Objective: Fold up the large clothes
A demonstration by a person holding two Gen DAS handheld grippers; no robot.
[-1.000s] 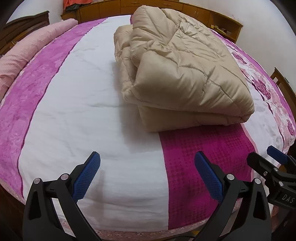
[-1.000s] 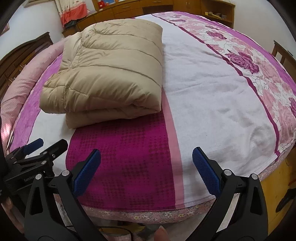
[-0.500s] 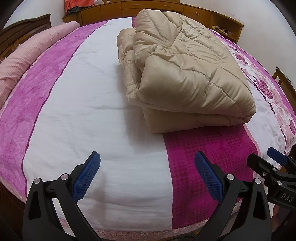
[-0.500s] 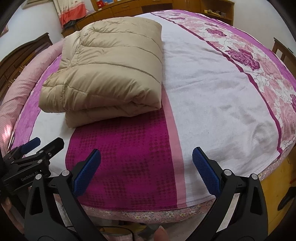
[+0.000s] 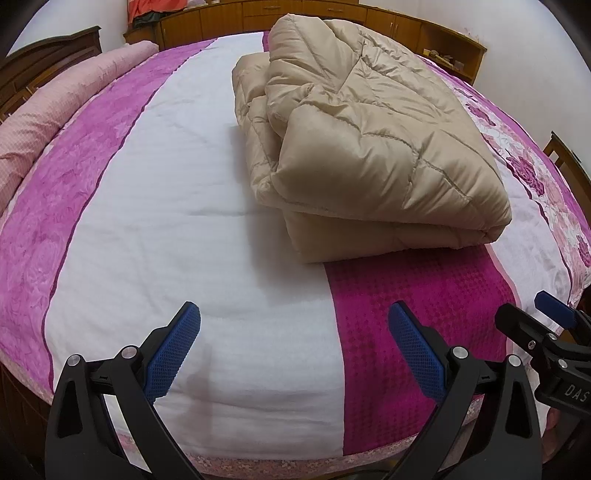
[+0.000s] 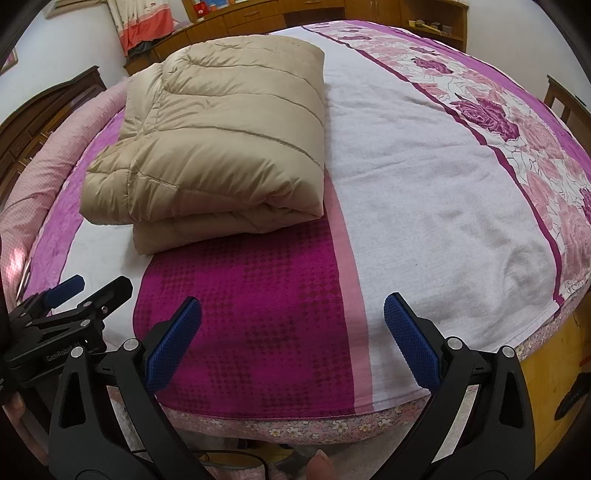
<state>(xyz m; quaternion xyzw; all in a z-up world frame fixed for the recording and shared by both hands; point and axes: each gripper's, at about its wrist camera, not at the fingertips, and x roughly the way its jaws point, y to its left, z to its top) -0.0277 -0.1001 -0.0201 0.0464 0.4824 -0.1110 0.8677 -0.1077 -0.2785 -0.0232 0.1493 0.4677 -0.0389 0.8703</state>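
Note:
A beige quilted down garment [image 5: 362, 147] lies folded into a thick bundle on the bed, in the middle of the left wrist view. In the right wrist view the bundle [image 6: 221, 147] lies at upper left. My left gripper [image 5: 295, 347] is open and empty, over the bed's near edge, well short of the bundle. My right gripper [image 6: 291, 339] is open and empty, over the dark pink patch of the bedspread. Each gripper shows in the other's view: the right one [image 5: 546, 325] at the right edge, the left one [image 6: 81, 295] at the left edge.
The bed has a white, pink and magenta bedspread [image 5: 155, 221] with a floral band [image 6: 517, 140] on the right. A pink bolster [image 5: 55, 110] lies at far left. Wooden cabinets [image 5: 332, 11] line the back wall. A wooden chair [image 5: 565, 155] stands at right.
Both grippers have drifted slightly; in the left wrist view the bundle sits a little lower and nearer. Both stay open and empty. The bundle has not moved on the bed.

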